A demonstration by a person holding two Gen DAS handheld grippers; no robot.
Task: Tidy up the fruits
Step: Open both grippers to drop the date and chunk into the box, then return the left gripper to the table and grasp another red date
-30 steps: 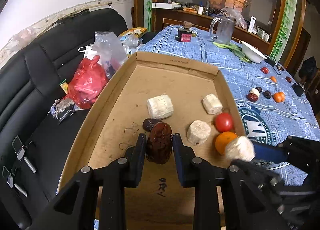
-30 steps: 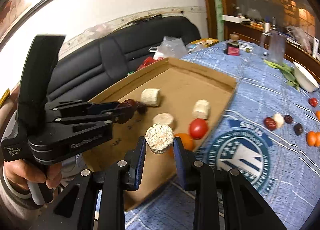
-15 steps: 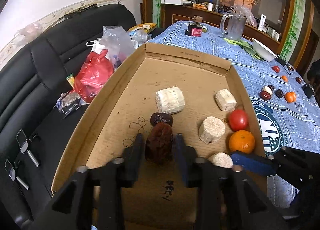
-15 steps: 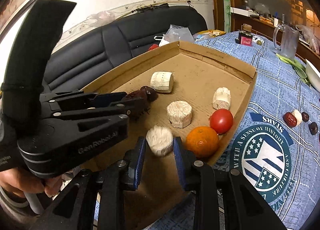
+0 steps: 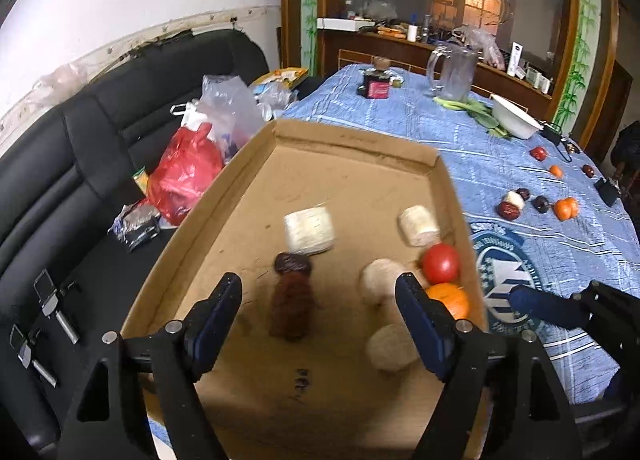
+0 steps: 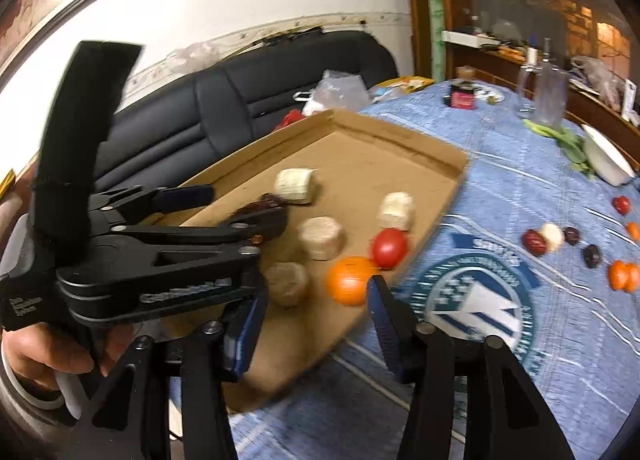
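- The left gripper [image 5: 318,312] is seen with its jaws opening; a dark brown wrinkled fruit [image 5: 291,310] lies between them on the floor of the cardboard tray [image 5: 352,148], touched by neither pad.
- The right gripper [image 6: 316,314] is likewise opening above the tray's near corner; nothing is pressed by its pads, and a pale round piece [image 6: 287,284] lies free on the tray just beyond them.
- An orange [image 6: 350,280] and a red tomato [image 6: 390,247] are set side by side against the tray's right wall.
- A smaller dark date [image 5: 292,263] is found just behind the brown fruit, with three further pale cylinders spread beyond.
- More small fruits [image 5: 536,204] are scattered on the blue tablecloth [image 5: 500,164], well apart from the tray.
- A red bag [image 5: 186,176] is seen on the black sofa [image 5: 80,164] to the left.
- A glass jug [image 5: 454,74] stands at the table's far end.
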